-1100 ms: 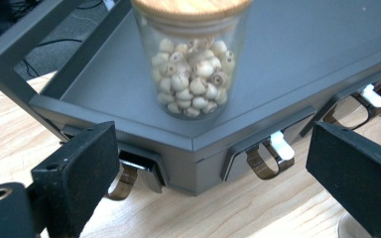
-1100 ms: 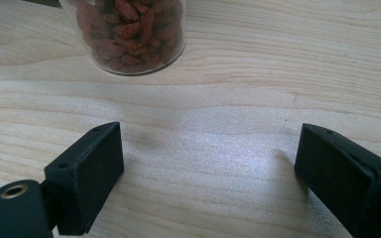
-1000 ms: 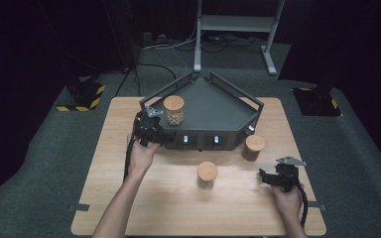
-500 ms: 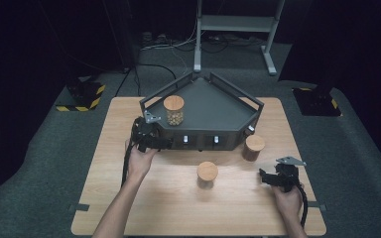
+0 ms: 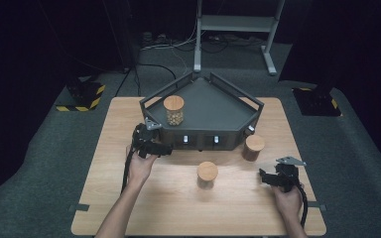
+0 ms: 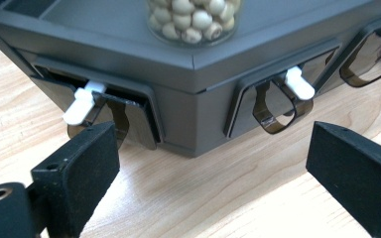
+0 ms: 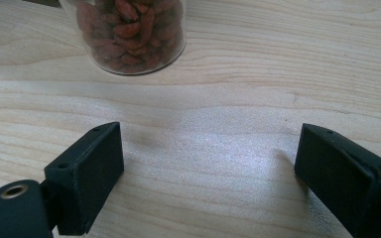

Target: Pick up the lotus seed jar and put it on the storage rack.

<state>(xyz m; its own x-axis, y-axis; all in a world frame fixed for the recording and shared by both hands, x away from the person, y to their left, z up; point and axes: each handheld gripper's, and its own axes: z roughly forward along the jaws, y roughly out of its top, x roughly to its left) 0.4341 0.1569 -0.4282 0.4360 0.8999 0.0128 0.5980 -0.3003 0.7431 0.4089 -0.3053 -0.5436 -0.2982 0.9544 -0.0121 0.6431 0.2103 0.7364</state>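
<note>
A dark grey angular tray (image 5: 213, 111) stands at the back of the wooden table. On its left part is a wooden-lidded glass jar (image 5: 173, 110) of pale round beans (image 6: 193, 20). My left gripper (image 5: 159, 147) is open at the tray's front left corner (image 6: 193, 124), its jaws wide apart in front of two white levers (image 6: 297, 83). Two more wooden-lidded jars stand on the table, one in the middle (image 5: 207, 174) and one by the tray's right front (image 5: 253, 147). My right gripper (image 5: 264, 177) rests open on the table, and a jar of red-brown dried berries (image 7: 129, 34) is ahead of it (image 7: 208, 173).
The table's front edge (image 5: 198, 232) is close to the person's forearms. Brown translucent clips (image 6: 273, 116) hang in the tray's front recesses. A metal stand (image 5: 238, 22) and cables lie on the dark floor beyond the table.
My left gripper has drawn back from beside the bean jar, down to the tray's front left corner. The right gripper has stayed still.
</note>
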